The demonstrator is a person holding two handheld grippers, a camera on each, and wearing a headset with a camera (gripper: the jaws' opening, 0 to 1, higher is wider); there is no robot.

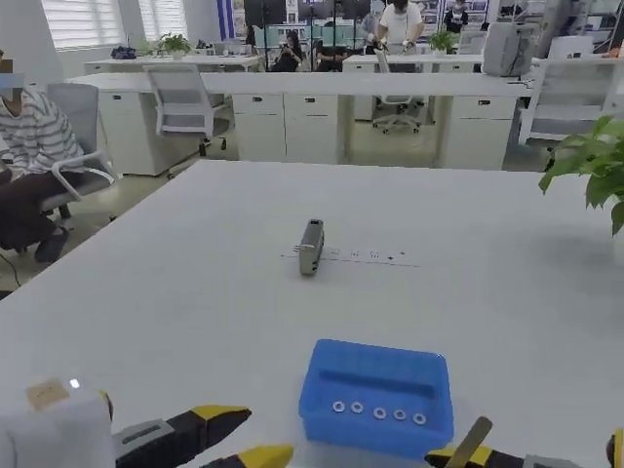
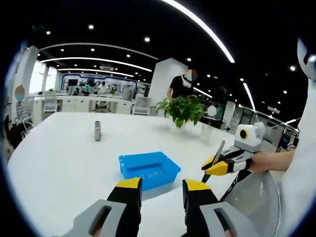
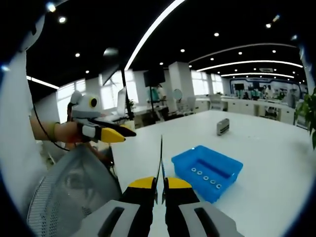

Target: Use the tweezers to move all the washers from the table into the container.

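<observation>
five washers (image 1: 379,411) are seen lying in a row inside the blue container (image 1: 375,363), along its near wall; in the right gripper view the same row (image 3: 204,176) is made out on the tray's floor. the container is set on the white table (image 1: 195,292), near the front edge, between the two grippers. the tweezers (image 3: 161,163) are clamped between the yellow-tipped jaws of the right gripper (image 3: 160,190), which are pressed together on them, with the thin legs pointing up and forward, clear of the table and just beside the container. in the head view the tweezers (image 1: 470,444) are seen at the bottom right, slanted. the left gripper (image 2: 160,190) is held released, its jaws standing apart with nothing between them, low over the table in front of the container. farther back on the table a small grey device (image 1: 311,246) is stood upright, well apart from the container. a green plant (image 1: 590,161) is seen at the right edge of the table. beyond the table, a person in a striped top (image 1: 34,136) is seated at the left.
</observation>
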